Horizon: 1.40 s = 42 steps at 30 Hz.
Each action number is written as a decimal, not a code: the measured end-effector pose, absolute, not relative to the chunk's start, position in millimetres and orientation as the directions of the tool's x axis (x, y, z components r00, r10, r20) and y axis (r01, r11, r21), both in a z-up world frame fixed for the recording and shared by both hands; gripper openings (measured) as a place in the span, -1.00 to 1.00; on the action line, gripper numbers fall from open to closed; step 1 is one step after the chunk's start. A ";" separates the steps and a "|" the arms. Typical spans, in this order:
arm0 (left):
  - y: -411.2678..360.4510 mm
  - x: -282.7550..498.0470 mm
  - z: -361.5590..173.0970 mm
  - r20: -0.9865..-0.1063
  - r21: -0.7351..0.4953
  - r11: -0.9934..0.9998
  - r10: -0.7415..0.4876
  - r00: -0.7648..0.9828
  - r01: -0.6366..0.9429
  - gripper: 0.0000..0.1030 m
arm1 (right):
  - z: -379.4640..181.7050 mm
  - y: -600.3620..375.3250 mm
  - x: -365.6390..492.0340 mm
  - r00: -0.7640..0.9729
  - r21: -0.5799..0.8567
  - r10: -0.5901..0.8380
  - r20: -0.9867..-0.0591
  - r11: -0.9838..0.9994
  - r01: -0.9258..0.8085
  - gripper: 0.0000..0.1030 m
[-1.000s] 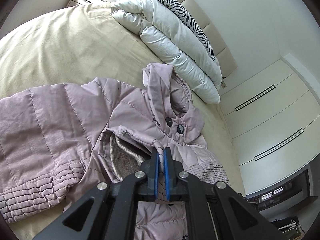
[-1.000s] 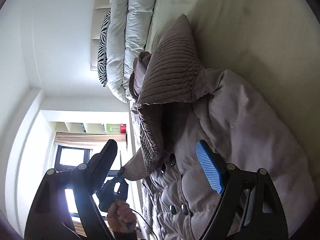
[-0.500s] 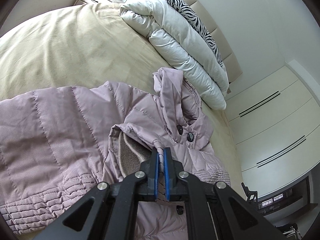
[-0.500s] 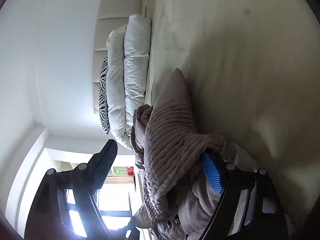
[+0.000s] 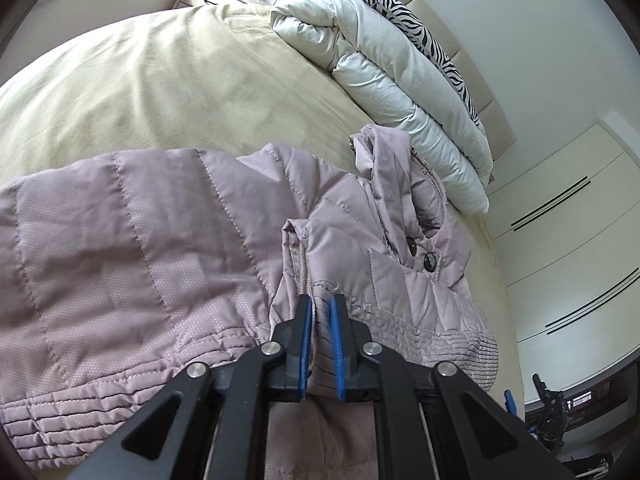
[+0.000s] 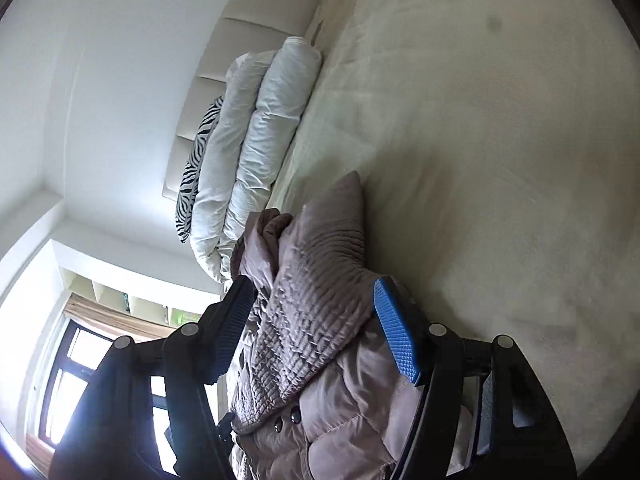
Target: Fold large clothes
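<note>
Left gripper [image 5: 319, 312] pinched on the front edge of the lilac jacket [image 5: 132, 264]. Right gripper [image 6: 316, 324] closing around the ribbed cuff [image 6: 320, 280], pads not yet pressing. Jacket spread across the bed [image 5: 152, 80], near the rolled duvet [image 5: 400, 80]. Risk: slippery padded fabric sliding free, collapsing the fold.

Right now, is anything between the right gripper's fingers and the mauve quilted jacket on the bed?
Nothing visible. The right gripper is closing with a ribbed fold of the mauve quilted jacket between its fingers. The beige bedspread beside it looks bare.
</note>
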State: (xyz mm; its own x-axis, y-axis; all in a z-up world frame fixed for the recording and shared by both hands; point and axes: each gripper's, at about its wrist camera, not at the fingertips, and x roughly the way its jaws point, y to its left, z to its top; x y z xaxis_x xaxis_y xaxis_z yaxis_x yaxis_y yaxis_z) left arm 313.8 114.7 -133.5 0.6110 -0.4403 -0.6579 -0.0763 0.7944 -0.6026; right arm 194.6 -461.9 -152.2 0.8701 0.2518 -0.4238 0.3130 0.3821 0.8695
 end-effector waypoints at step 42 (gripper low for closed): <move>121.6 234.7 -84.3 -0.513 -0.547 0.836 -0.362 0.778 0.028 0.96 | -101.3 -344.8 238.2 0.794 0.477 0.188 -0.579 0.867 0.143 0.43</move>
State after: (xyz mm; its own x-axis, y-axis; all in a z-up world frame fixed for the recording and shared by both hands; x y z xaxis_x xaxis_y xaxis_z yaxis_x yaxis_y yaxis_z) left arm 234.7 121.6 -84.3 0.7783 -0.3618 -0.5132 0.0280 0.8365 -0.5473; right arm 238.2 -344.8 -101.3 0.7937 0.1875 -0.5786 0.1432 0.8669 0.4774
